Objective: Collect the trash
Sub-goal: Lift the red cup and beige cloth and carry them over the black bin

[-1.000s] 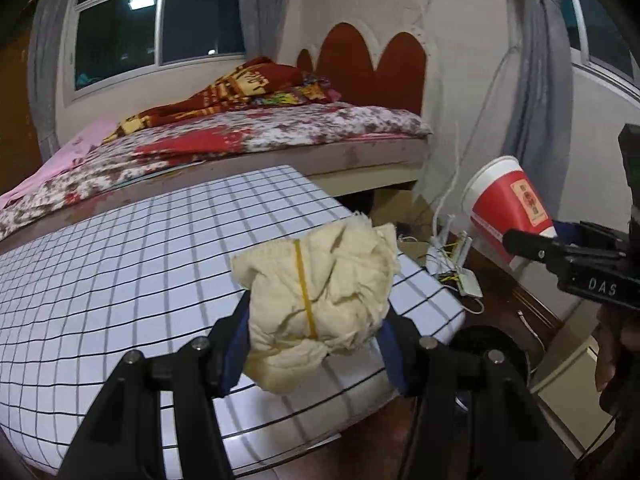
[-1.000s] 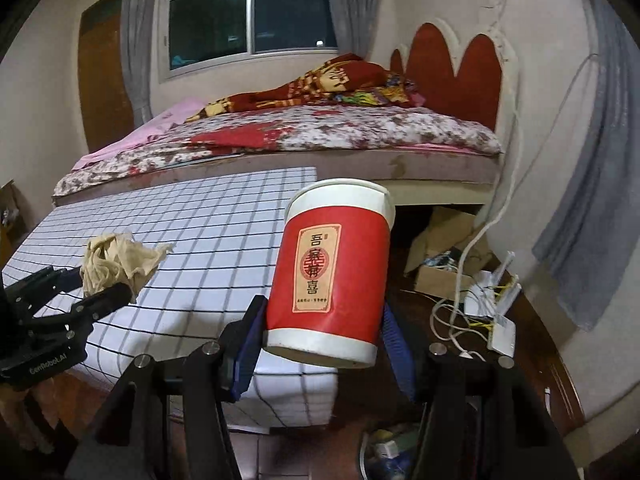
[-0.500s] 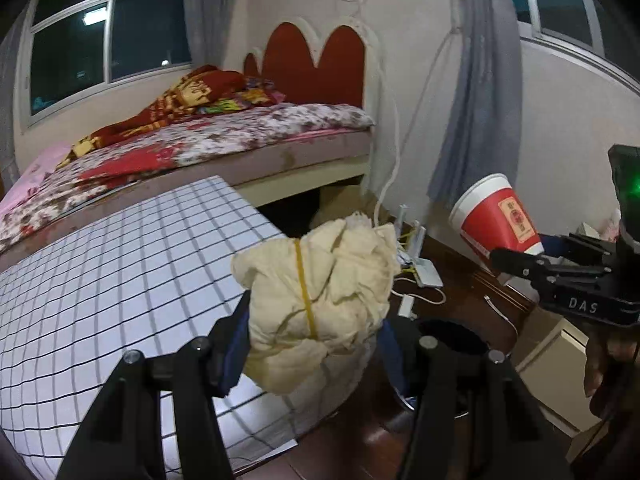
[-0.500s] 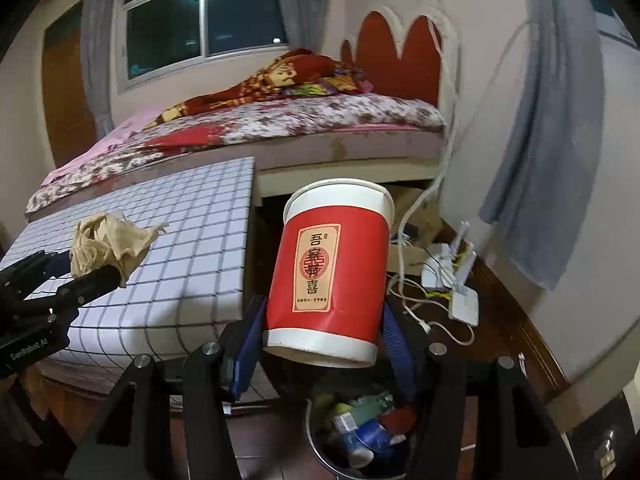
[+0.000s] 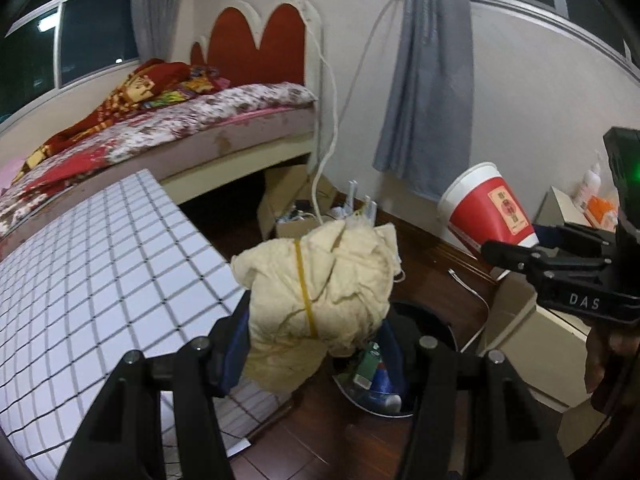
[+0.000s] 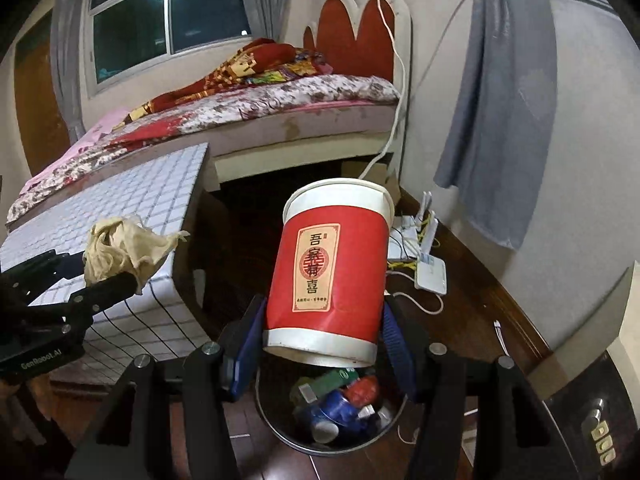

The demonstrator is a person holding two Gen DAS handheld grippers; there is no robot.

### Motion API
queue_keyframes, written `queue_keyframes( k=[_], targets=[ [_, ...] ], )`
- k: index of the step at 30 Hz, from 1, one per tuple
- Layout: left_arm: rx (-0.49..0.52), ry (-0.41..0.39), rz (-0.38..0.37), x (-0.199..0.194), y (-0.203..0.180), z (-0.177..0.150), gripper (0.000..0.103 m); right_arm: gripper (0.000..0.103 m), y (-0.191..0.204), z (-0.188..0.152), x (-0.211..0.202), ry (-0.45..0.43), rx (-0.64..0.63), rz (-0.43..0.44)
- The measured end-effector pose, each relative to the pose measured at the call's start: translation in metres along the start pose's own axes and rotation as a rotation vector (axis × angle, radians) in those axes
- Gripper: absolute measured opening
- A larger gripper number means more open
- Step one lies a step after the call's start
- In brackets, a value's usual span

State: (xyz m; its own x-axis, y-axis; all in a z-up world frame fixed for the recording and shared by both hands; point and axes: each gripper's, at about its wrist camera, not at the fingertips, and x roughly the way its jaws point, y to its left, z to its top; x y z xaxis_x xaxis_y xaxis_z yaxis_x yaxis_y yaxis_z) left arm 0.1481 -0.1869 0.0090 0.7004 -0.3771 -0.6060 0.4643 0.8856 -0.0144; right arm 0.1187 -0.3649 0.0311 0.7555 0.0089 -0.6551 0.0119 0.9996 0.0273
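Two loads are pinched, crumpled paper wad point(image 5: 320, 300) in the left hand-held gripper point(image 5: 314, 344), red paper cup point(image 6: 332, 272) in the right hand-held gripper point(image 6: 320, 340); each should be centred over the trash bin point(image 6: 280, 432) before release.

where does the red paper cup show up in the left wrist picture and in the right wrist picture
Left wrist view: the red paper cup sits at the right edge, tilted, held in the right claw.
Right wrist view: the cup fills the centre, clamped between the blue pads, directly above the bin.
Shared landmark: the red scalloped headboard behind the bed.
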Motion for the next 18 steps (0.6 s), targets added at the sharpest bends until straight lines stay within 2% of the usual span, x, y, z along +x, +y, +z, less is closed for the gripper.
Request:
queue_keyframes(
  k=[8,18],
  targets=[
    [0.019,0.054,-0.049,0.023,-0.021,-0.01,0.058,0.059,-0.011,-0.016,0.008,0.031,-0.037,-0.037],
    [0.026,0.136,-0.099,0.06,-0.036,-0.028,0.058,0.059,-0.024,-0.042,0.033,0.114,-0.051,-0.057]
  ],
)
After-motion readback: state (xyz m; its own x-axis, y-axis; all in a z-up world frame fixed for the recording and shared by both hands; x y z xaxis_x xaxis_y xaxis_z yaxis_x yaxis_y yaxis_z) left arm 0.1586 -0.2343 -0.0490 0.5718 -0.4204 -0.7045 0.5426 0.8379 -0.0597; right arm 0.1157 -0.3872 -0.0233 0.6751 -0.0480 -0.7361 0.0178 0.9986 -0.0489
